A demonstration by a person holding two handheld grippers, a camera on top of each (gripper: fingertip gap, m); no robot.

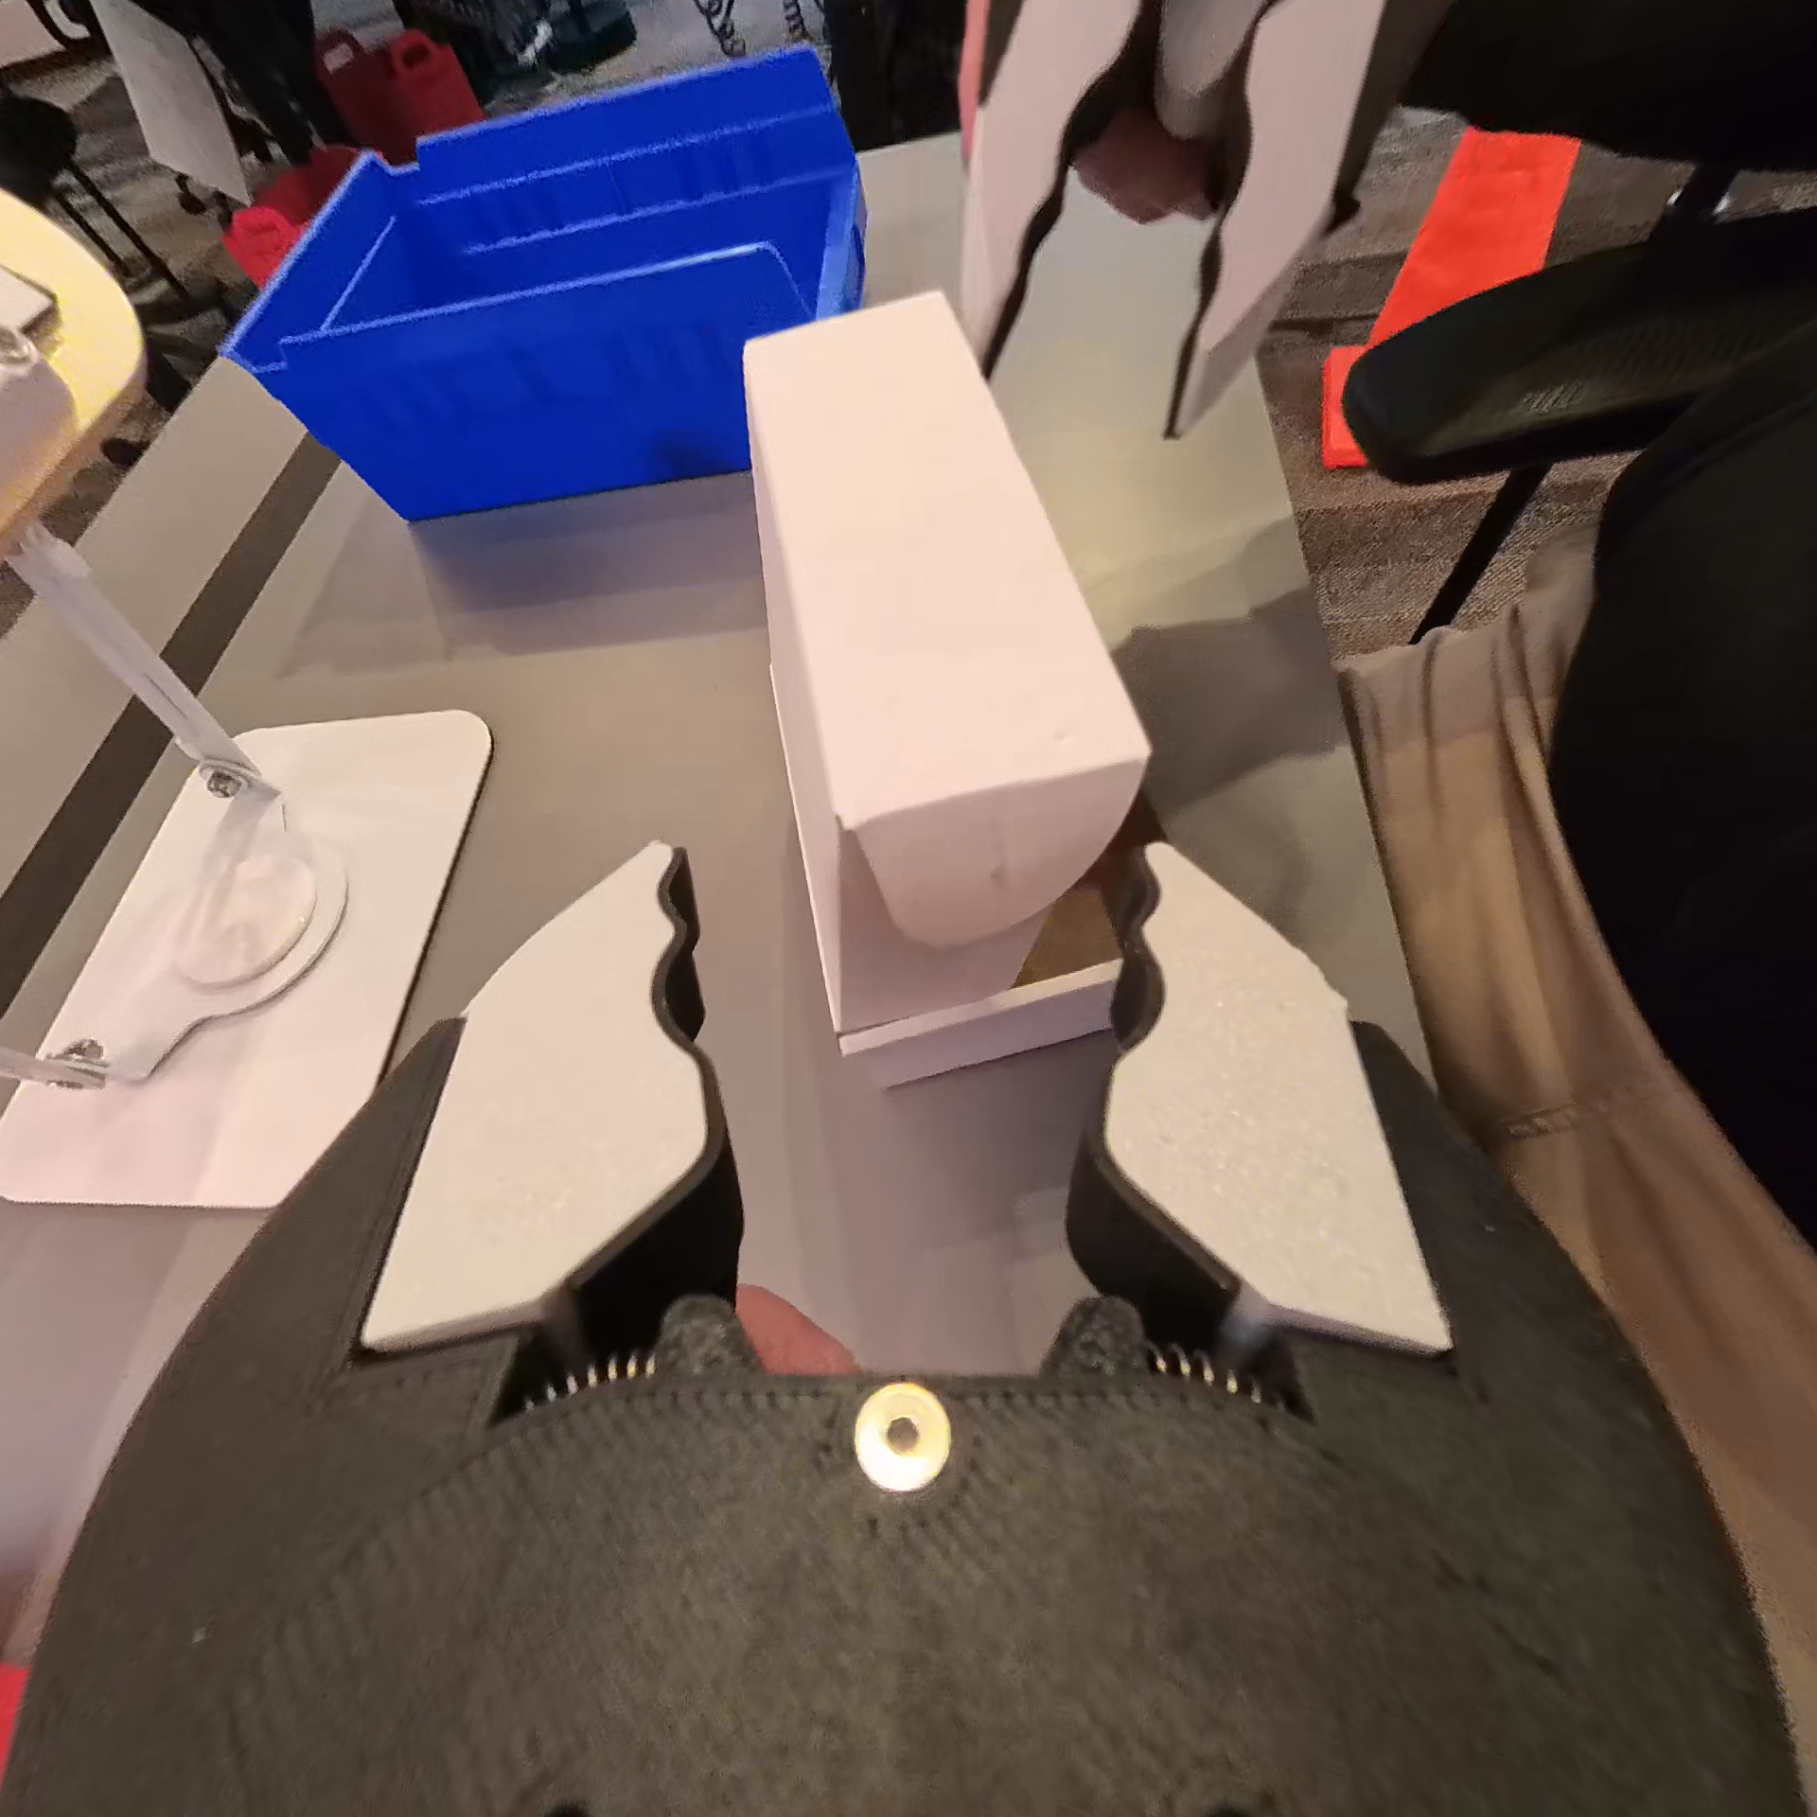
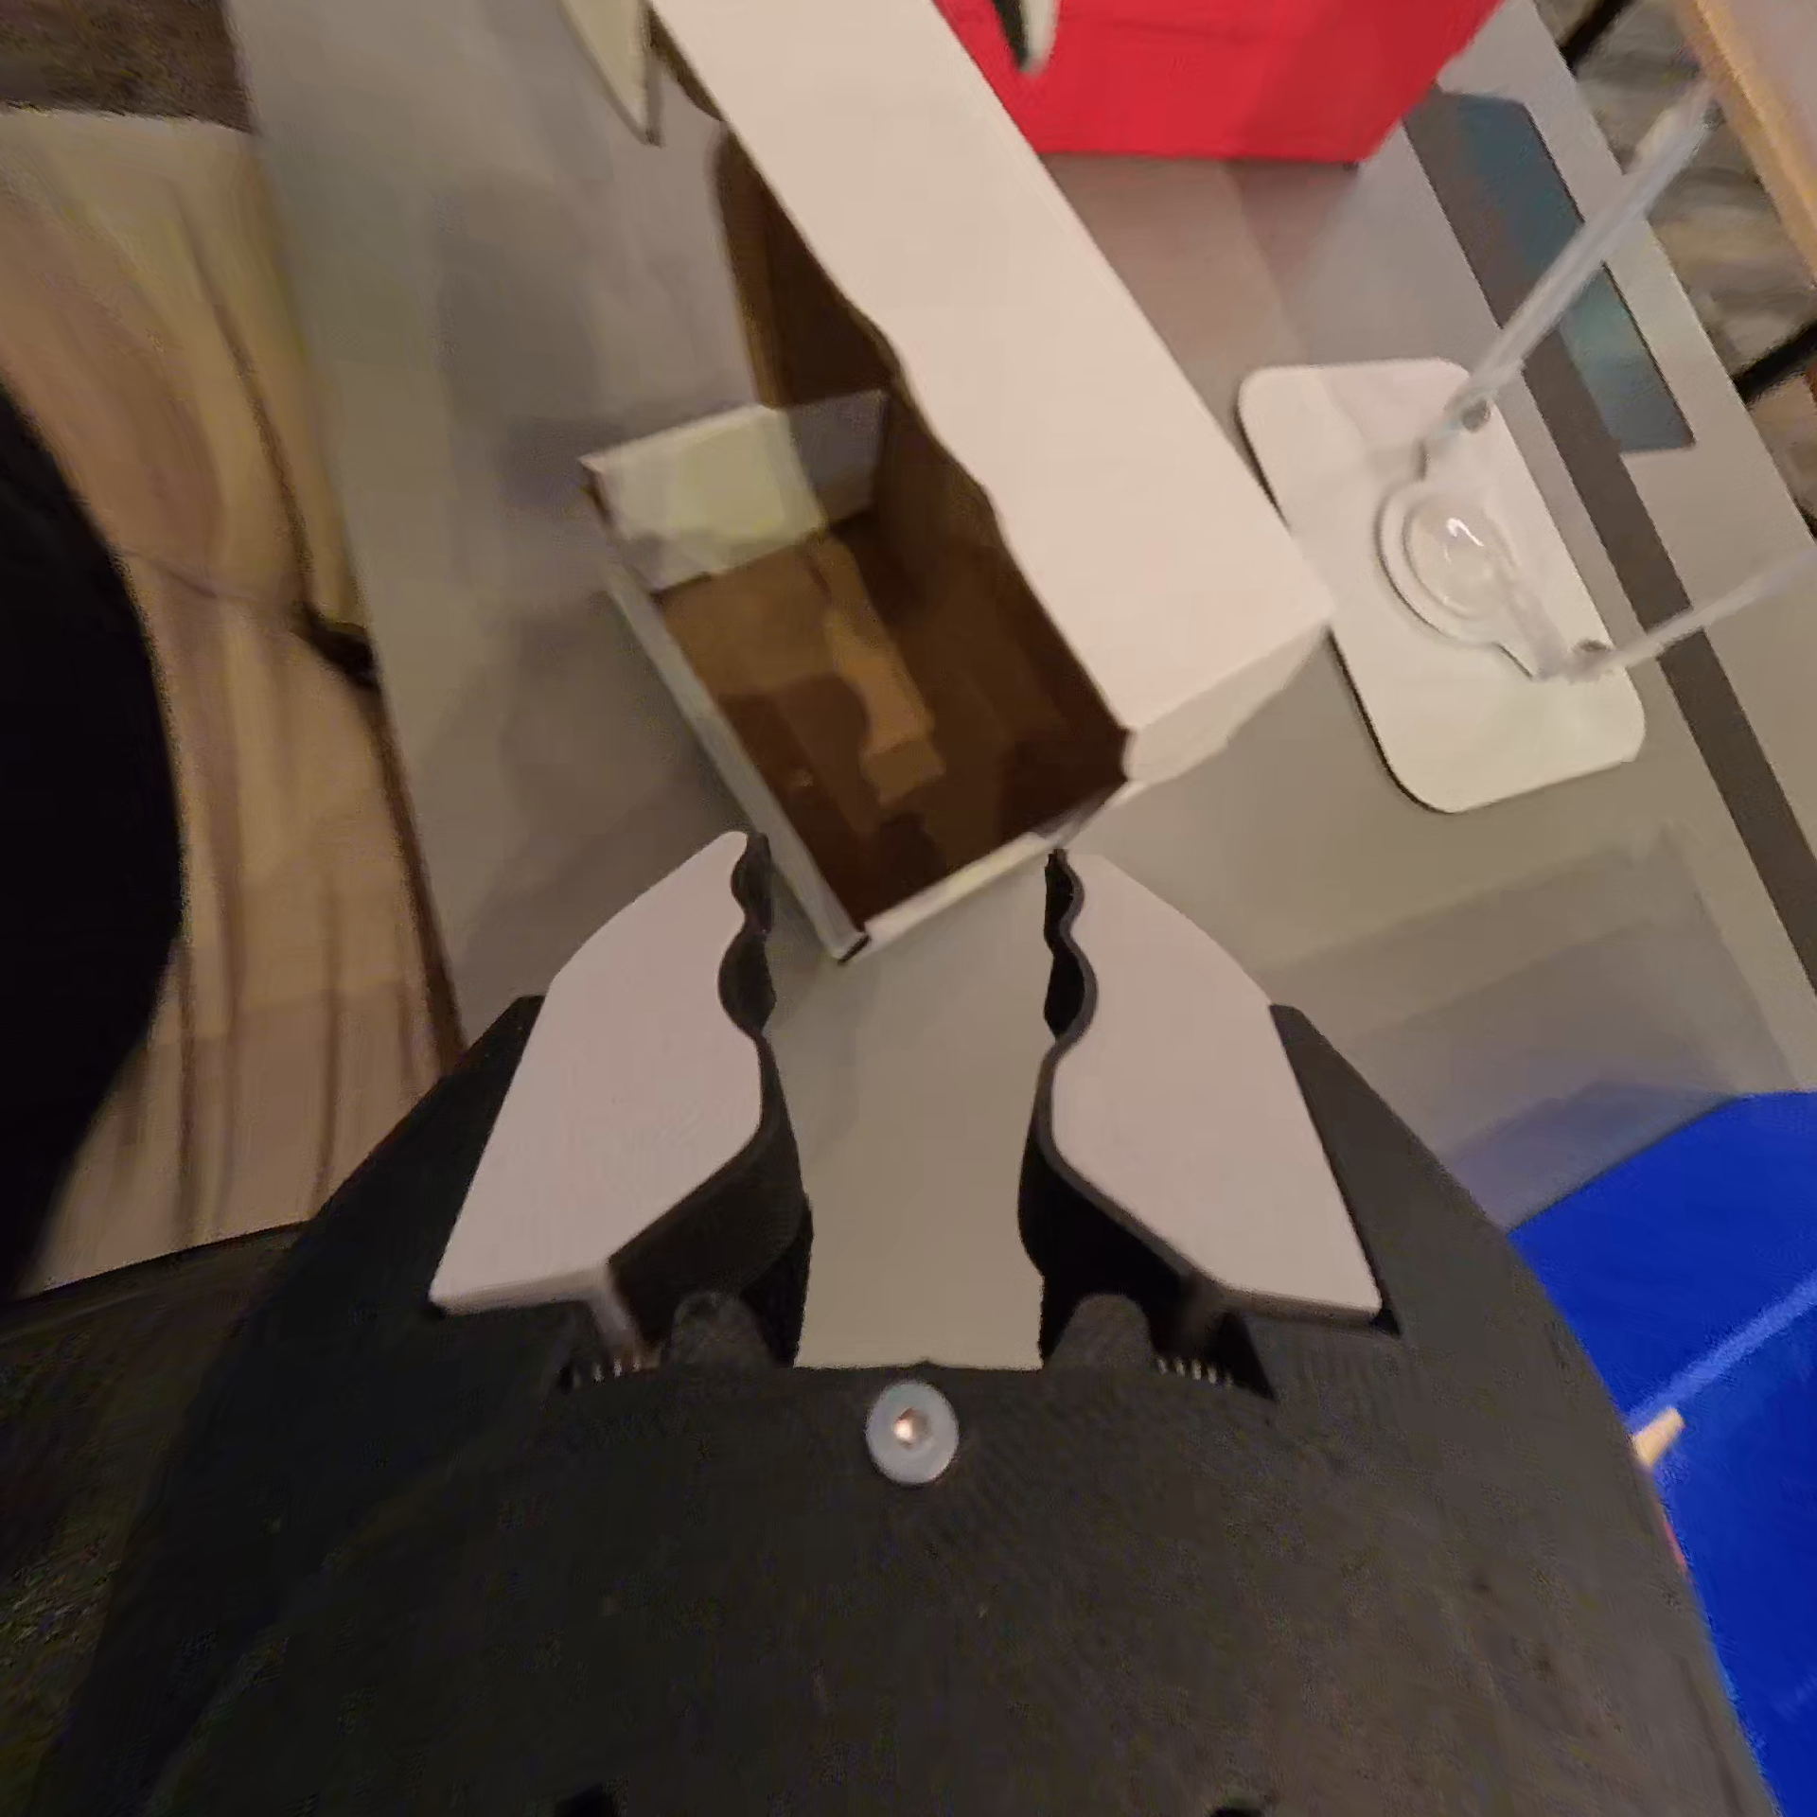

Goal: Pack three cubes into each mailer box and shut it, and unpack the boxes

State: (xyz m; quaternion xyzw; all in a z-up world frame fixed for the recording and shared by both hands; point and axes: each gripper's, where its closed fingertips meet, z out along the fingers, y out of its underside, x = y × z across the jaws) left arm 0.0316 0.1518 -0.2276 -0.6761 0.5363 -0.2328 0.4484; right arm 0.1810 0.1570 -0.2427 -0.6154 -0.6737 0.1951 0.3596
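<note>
A white mailer box lies on the grey table with its hinged lid half raised. In the right wrist view the box shows a brown inside with no cube visible, under the lid. My left gripper is open and empty, its jaws on either side of the box's near end without touching it. My right gripper is open and empty at the opposite end. It shows in the left wrist view hovering above the far end. The left gripper's fingertips show at the top of the right wrist view.
A blue bin stands at the far left of the box, also in the right wrist view. A white stand base with a clear arm sits left. A red container, a black chair arm and a person's beige trousers border the table.
</note>
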